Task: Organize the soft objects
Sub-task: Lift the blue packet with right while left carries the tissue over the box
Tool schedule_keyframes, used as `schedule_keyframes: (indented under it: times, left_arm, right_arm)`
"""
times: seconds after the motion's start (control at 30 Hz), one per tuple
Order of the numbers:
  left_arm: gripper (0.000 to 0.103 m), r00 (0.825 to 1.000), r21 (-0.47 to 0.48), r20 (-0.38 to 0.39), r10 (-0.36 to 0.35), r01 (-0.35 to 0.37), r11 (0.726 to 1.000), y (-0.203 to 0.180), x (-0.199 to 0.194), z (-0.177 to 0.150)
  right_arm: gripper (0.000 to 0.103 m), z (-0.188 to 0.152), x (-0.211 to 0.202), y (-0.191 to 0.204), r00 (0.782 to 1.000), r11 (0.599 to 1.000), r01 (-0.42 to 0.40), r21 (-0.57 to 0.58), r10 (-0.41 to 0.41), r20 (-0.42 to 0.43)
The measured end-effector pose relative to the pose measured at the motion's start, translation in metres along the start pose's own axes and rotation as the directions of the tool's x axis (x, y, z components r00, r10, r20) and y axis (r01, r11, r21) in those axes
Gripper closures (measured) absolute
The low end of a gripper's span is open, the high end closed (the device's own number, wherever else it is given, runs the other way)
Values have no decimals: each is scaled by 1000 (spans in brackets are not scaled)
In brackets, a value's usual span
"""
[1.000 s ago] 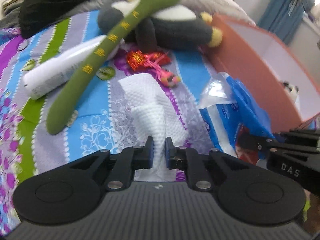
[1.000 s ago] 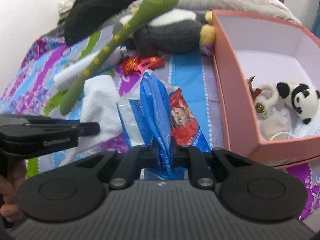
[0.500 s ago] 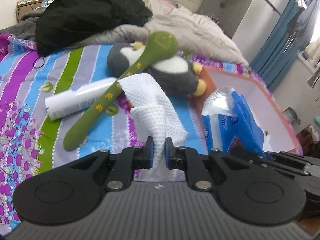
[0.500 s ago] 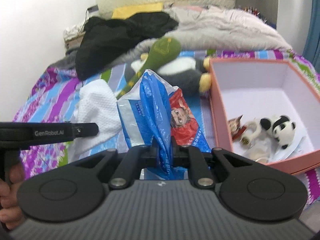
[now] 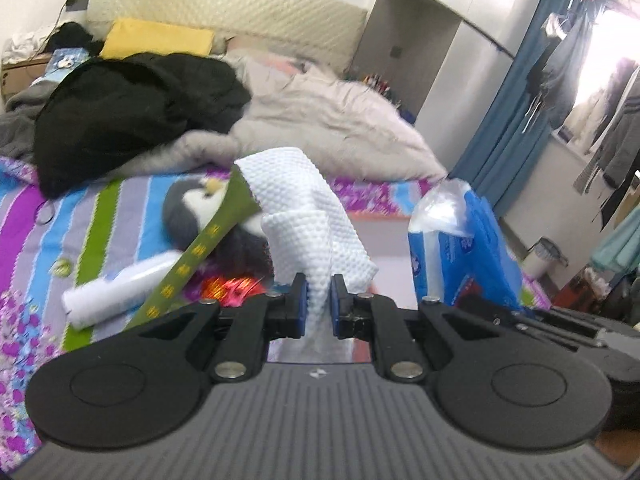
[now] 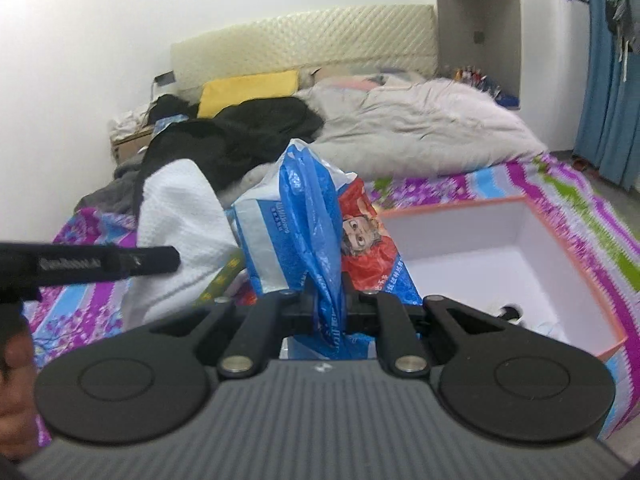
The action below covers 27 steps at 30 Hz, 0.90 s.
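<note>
Left tongs (image 5: 318, 305) clenched on white cloth (image 5: 304, 216), pinched at its lower fold; the rest stands up ahead of the tips, off the bed. Right tongs (image 6: 329, 309) clenched on blue pack (image 6: 296, 224), gripped by a gathered bit of its plastic film, pack rising ahead of the tips and also clear of the bed. Open box (image 6: 500, 256) sits ahead and right of right tongs, small toy barely visible at its bottom.

Risks, my judgement: the pack hangs from thin slick film only, so it could slide out or the film tear if swung. The cloth is loose and floppy, so a trailing fold could snag on the green plush stick (image 5: 208, 248) or drape over the box rim instead of going in. Both tongs sit close together, so they could collide over the box.

Materials: cloth has waffle-dimpled texture, soft, folded in lumps. Pack is crinkly glossy plastic, blue with a red printed panel, blocky but squashable. Box is rigid card, orange outside, white inside. Left of left tongs: grey penguin plush (image 5: 192, 212), fuzzy and round; white tube (image 5: 116, 292), smooth cylinder. Bed (image 5: 36, 248) has striped floral sheet.
</note>
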<state>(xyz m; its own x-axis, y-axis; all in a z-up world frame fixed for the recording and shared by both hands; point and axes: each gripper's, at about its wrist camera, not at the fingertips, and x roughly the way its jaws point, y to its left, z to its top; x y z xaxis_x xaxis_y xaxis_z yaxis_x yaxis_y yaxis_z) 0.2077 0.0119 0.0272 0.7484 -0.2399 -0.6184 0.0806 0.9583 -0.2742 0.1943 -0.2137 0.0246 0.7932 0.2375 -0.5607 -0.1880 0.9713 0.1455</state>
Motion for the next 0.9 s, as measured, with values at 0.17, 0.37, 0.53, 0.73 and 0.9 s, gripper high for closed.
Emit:
schedule_keyframes:
  times: [0.17,0.37,0.53,0.73,0.9]
  left_arm:
    - [89,999,14,20,-49,49,999,-37,8,27]
    - [89,992,57,-32,-125,127,990,-89,46,48]
    - [89,983,76,-97,-157,165,983,-126,94,50]
    - [89,955,108,-243,-169,200,974,-163,165,35]
    - [89,926,155,-361,-113,179,971,-190,213,17]
  right_arm:
    - [90,16,-3,-30,998,998,58,13,-58,19]
    - [90,30,5,-75,994,993,111,48,-111,-22]
    - [90,28,34,-116,977,982,165,93,-150,-153]
    - [90,6,71,-163,933,962,235,135,-185,-309]
    - [89,-14,83,-190,904,947,281,157,-207,-375]
